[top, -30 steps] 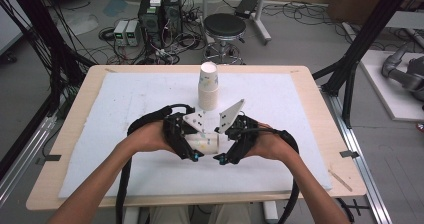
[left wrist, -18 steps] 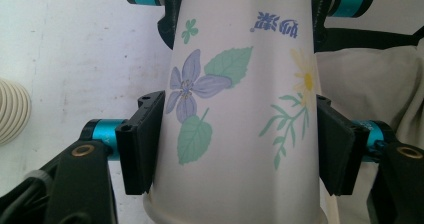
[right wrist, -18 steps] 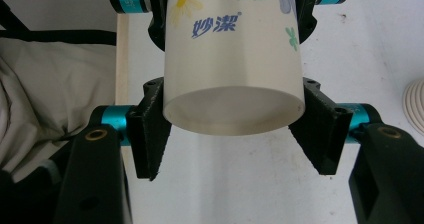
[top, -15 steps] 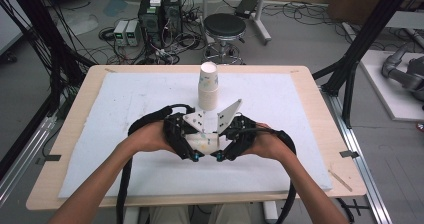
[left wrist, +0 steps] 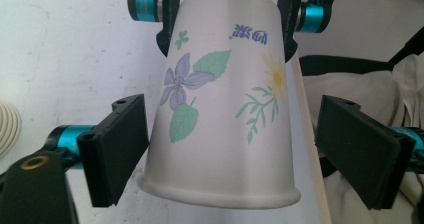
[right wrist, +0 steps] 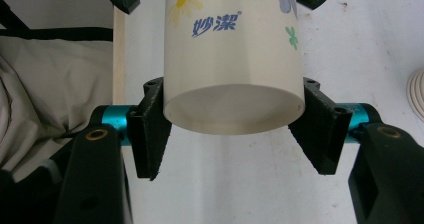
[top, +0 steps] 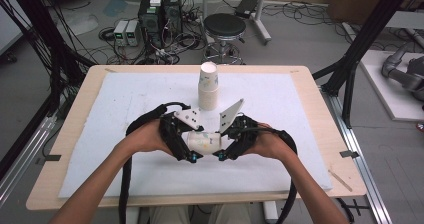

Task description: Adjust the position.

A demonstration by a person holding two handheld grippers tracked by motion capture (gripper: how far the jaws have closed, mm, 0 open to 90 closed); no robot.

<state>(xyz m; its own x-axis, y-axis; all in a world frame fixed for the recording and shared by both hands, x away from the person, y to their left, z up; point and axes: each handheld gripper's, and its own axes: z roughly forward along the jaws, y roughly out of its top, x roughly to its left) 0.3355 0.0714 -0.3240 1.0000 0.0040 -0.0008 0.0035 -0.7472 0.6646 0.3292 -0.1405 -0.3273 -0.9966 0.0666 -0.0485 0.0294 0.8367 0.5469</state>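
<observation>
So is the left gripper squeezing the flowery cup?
No, the left gripper has its pads off the paper cup, a gap beside each.

A paper cup [left wrist: 220,114] printed with a violet flower, green leaves and a daisy lies between the left tongs [left wrist: 250,159], its rolled rim nearest the camera. Their jaws have just been opening: both black pads stand clear of the cup's sides. At the cup's far end the right tongs [left wrist: 227,14] clamp it from both sides, above the white worktop [left wrist: 65,59].

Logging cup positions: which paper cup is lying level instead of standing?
The flowered paper cup between the two grippers lies level; the stacked paper cups behind stand upright.
</observation>
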